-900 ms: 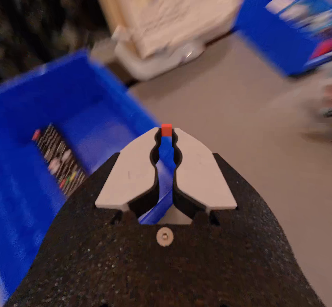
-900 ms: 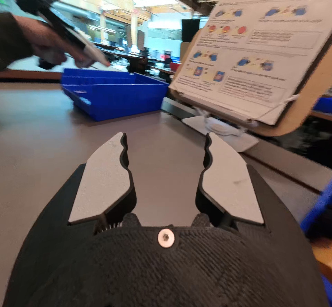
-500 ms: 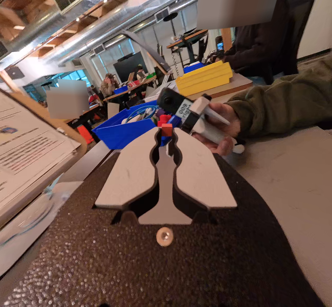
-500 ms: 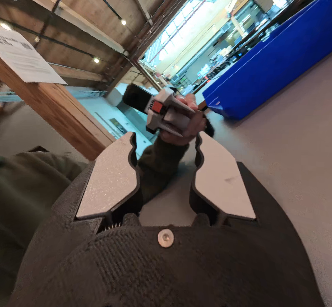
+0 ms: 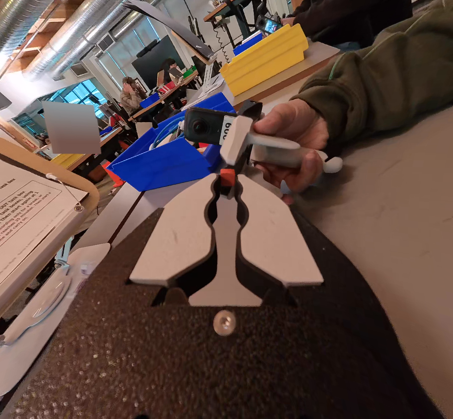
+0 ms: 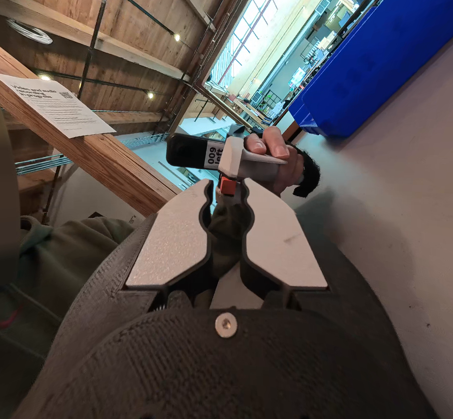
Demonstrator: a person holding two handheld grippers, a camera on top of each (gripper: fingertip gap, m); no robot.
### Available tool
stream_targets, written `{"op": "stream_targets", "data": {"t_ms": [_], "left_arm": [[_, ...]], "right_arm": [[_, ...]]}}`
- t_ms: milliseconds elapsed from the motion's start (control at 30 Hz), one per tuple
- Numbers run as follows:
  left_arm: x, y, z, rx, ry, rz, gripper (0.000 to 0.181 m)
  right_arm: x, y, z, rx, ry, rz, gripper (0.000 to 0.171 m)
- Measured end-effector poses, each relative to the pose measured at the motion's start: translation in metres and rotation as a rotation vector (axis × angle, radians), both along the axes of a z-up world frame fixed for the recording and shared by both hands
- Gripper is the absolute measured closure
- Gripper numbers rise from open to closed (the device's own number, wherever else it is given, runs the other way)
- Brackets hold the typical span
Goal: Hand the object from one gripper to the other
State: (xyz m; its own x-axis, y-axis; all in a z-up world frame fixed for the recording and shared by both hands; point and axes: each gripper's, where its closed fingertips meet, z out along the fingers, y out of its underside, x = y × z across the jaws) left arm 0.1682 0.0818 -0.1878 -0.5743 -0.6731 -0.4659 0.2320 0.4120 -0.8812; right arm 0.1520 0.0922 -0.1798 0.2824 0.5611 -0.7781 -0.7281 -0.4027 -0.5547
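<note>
Across the grey bench both of my grippers are raised and meet nose to nose. Behind them a blue bin stands on the bench, holding a blue cable and other small things, and a yellow bin sits on the next bench beyond. At my left a tilted board with a printed sheet leans over the bench edge. Another long blue bin shows in the right wrist view.

My left gripper has its jaws drawn together, clamped on the small orange block at their very tips. My right gripper has its jaws partly closed, a gap still between them, and the orange block sits just at their tips; I cannot tell whether they touch it. My hand in an olive sleeve holds the right gripper's handle.
</note>
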Motion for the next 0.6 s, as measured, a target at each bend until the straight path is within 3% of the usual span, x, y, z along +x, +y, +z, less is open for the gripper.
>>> {"op": "stream_targets", "data": {"t_ms": [33,167,300,467,600], "left_arm": [[0.000,-0.001,-0.001,0.010,0.000,-0.001,0.171],[0.001,0.001,-0.002,0.030,-0.007,0.016,0.171],[0.006,0.006,-0.006,0.007,0.039,0.071,0.166],[0.014,0.026,-0.011,-0.208,0.247,0.169,0.143],[0.021,0.021,-0.011,-0.493,0.464,0.143,0.143]], "right_arm": [[-0.001,0.000,-0.002,-0.001,-0.009,0.005,0.158],[0.000,0.000,-0.003,0.006,-0.033,0.018,0.160],[0.005,0.002,-0.007,0.043,-0.219,-0.058,0.161],[0.032,0.005,-0.004,0.165,-0.733,-0.372,0.161],[0.055,0.005,-0.009,0.220,-1.318,-0.622,0.161]]}}
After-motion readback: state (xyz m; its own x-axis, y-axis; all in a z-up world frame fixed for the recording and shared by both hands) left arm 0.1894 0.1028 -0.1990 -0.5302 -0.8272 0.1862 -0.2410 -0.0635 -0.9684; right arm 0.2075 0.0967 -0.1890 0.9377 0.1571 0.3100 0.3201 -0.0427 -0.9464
